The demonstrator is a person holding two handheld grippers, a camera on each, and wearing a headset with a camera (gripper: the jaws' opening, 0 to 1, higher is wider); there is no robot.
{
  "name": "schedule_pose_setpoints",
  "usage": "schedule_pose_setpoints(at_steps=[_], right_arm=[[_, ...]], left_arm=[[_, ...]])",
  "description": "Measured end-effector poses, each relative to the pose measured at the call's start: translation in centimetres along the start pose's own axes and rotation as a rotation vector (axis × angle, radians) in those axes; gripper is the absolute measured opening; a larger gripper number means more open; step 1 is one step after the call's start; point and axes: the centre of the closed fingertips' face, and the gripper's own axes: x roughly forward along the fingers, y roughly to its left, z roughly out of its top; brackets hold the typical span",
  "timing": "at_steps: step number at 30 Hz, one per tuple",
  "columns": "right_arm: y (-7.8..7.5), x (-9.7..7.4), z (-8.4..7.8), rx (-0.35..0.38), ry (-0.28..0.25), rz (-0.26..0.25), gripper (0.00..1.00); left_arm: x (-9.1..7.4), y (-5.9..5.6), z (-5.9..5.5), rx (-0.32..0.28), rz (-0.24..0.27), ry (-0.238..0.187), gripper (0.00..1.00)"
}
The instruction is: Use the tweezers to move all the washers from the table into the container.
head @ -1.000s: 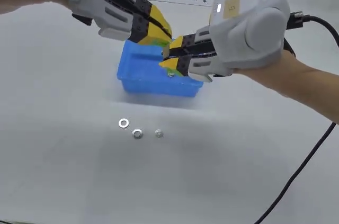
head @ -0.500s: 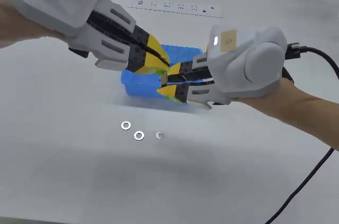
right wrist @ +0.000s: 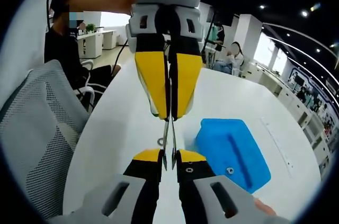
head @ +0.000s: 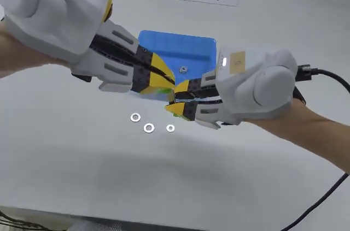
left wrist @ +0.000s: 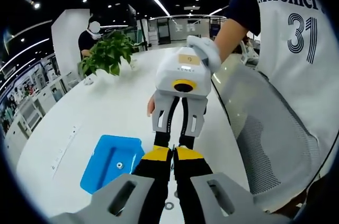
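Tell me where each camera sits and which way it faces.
Head view: on the head, looking down at the table, blue container, left gripper, right gripper; both forearms show.
Left gripper view: on that gripper, facing the right gripper and the person's torso; own jaws below.
Right gripper view: on that gripper, facing the left gripper across the tweezers; own jaws below.
All three show the container.

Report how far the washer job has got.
Done: one washer lies in the container. In hand: the left gripper clamps the tweezers, tips between the right gripper's jaws. Left: three washers on the table.
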Motion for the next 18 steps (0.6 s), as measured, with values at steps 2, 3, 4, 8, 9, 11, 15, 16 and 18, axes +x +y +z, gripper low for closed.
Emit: schedule_pose_setpoints(at_steps=[2,3,4,8,9,11,15,16,18], right_arm=[[0.4,0.2,-0.3,0.005,0.004,0.005,0.12],[0.5,0.2,-0.4,0.011,0.003,0.007,0.12],[0.7,0.3,-0.5,0.013,0.003,0.008,0.12],[1.6,0.7,-1.2,0.031,0.013,0.017,0.12],[1.8,0.7,-1.3,0.032,0.015,0.018,0.12],[2.0,0.8,-1.5,0.039,0.017,0.022,0.12],[2.2,0.9,-1.9,0.051,0.025,0.027,0.12],[2.2,1.0,-2.0,0.056,0.024,0.027,0.12],[2.1,1.0,-2.0,0.056,0.025,0.027,0.12]], left_arm=[[0.1,-0.2,-0.3,-0.009,0.0,-0.001,0.06],[0.2,-0.2,-0.6,-0.013,-0.001,-0.002,0.06],[0.3,-0.2,-1.0,-0.019,-0.003,-0.003,0.06],[0.7,-0.8,-1.5,-0.037,-0.012,0.001,0.06],[0.9,-1.0,-1.7,-0.038,-0.014,0.005,0.06],[1.1,-1.2,-2.0,-0.042,-0.019,0.009,0.06],[1.1,-1.3,-2.4,-0.043,-0.022,0.022,0.06],[1.1,-1.2,-2.5,-0.043,-0.021,0.023,0.06],[1.2,-1.5,-2.2,-0.046,-0.021,0.027,0.06]])
